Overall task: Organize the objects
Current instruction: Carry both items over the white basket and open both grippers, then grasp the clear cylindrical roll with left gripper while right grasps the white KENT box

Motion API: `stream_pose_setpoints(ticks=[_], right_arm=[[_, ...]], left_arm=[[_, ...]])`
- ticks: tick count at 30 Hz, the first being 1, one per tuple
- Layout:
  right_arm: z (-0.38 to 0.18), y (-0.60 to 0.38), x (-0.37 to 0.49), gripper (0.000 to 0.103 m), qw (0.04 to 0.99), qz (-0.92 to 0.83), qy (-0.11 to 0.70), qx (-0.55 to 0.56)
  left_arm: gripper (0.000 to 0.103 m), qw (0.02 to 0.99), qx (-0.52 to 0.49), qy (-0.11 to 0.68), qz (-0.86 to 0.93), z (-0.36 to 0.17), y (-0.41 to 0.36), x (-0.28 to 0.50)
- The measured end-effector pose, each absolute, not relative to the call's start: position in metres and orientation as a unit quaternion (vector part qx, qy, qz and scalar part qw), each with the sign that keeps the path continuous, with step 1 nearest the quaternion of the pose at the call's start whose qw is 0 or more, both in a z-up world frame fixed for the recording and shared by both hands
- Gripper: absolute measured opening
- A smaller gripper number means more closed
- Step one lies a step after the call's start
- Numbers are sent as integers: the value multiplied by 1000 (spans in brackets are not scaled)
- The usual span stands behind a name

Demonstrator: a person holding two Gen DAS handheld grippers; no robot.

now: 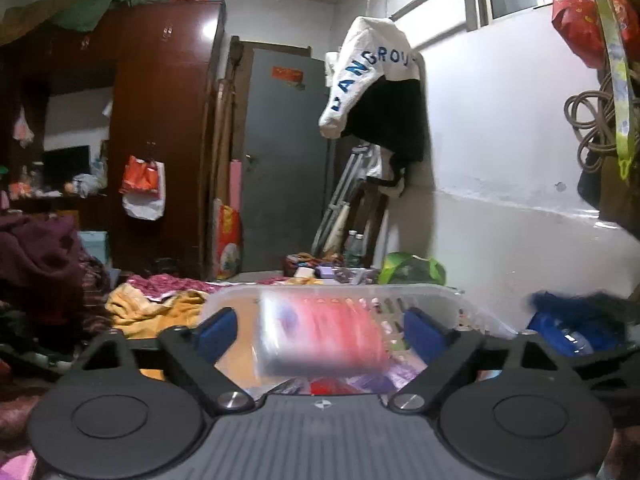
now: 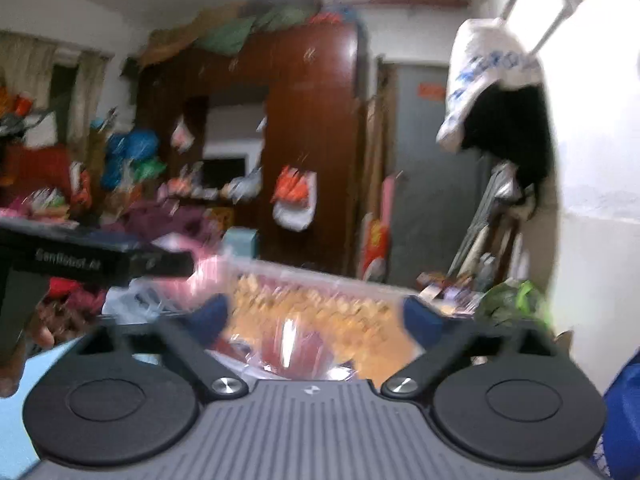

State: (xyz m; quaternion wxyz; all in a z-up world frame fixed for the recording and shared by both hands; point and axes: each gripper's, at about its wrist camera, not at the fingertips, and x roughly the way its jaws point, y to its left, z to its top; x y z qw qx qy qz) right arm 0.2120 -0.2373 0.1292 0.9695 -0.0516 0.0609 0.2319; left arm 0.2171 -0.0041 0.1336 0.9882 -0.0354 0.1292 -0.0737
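In the left wrist view a red and white plastic packet (image 1: pixel 324 334) is blurred between my left gripper's (image 1: pixel 320 326) blue fingers (image 1: pixel 218 330), which stand wide apart and do not touch it. It hangs over a clear plastic basket (image 1: pixel 432 294) that holds more packets. In the right wrist view my right gripper (image 2: pixel 316 314) is open and empty over the same basket (image 2: pixel 296 272), which shows a red packet (image 2: pixel 296 344) through its holed wall. The left gripper's black body (image 2: pixel 92 262) reaches in from the left of that view.
The basket sits on a bed covered with clothes, with a yellow cloth (image 1: pixel 152 304) at left and a blue bag (image 1: pixel 568 328) at right. A brown wardrobe (image 1: pixel 160 120), a grey door (image 1: pixel 284 160) and a white wall (image 1: pixel 520 160) stand behind. A green bag (image 1: pixel 412 270) lies behind the basket.
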Motion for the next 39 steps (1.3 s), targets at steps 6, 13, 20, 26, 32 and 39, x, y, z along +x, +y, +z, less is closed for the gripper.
stream_pose_setpoints(ticks=[6,13,20,26,32,39], right_arm=[[100,-284,146,103,971,218,89,39],[52,-304,117,99,949,282,130,60],[48,-274,115,74,951,277,133,-23],[40,-272,117,49,950,273,142,-53],[37,-269,118,45,951,267,141,-61],[36,-284,107,43,962,260,87,-18]], left_arm=[[94,990,-26,99,-101,108,-1,145],[94,983,10,147,-112,60,-19,132],[89,979,-6,179,-99,48,-27,144],[59,975,6,204,-86,38,-36,156],[52,975,12,201,-95,36,-37,152],[51,981,-27,158,-106,35,-26,138]])
